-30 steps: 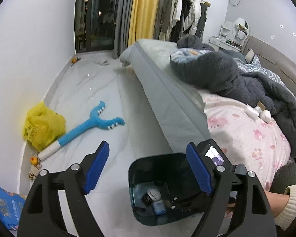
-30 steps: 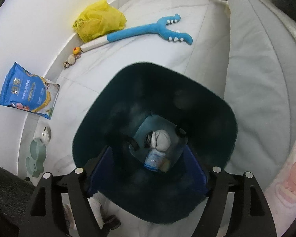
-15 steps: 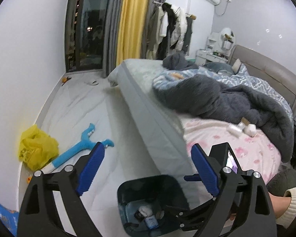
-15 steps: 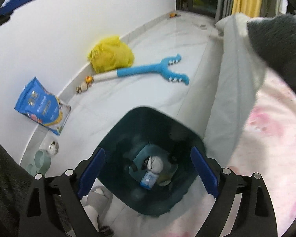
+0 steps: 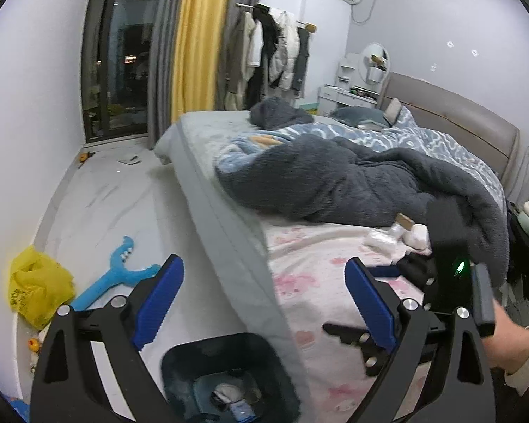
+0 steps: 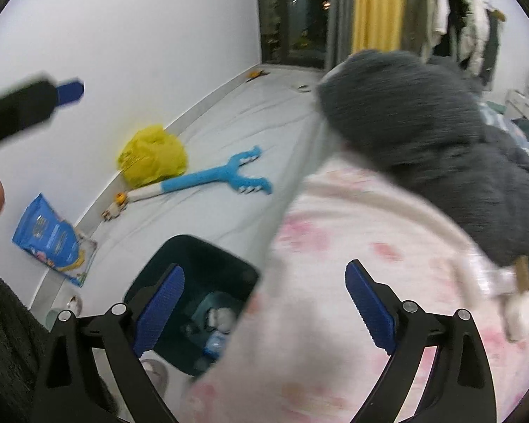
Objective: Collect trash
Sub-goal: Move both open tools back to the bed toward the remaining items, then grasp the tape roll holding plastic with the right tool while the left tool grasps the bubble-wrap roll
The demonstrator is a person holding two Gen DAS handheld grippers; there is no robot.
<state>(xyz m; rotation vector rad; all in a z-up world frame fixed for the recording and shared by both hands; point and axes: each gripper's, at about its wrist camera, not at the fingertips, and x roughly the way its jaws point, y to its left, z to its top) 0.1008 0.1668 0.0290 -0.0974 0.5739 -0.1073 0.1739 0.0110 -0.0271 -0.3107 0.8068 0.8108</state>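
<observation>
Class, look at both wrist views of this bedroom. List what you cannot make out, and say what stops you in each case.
1. Contents of the bin: left view, cut off by the bottom edge; right view, partly behind a blue finger.
2. White scraps on the bed: small in the left view, motion-blurred in the right view.
3. Small toys by the wall: too small to identify.
4. Print on the blue bag: too small to read.

Both wrist cams high over bedside, facing fwd along bed (image 5: pixel 317 282); shared: bin (image 5: pixel 225 363), floor (image 6: pixel 229 134).
</observation>
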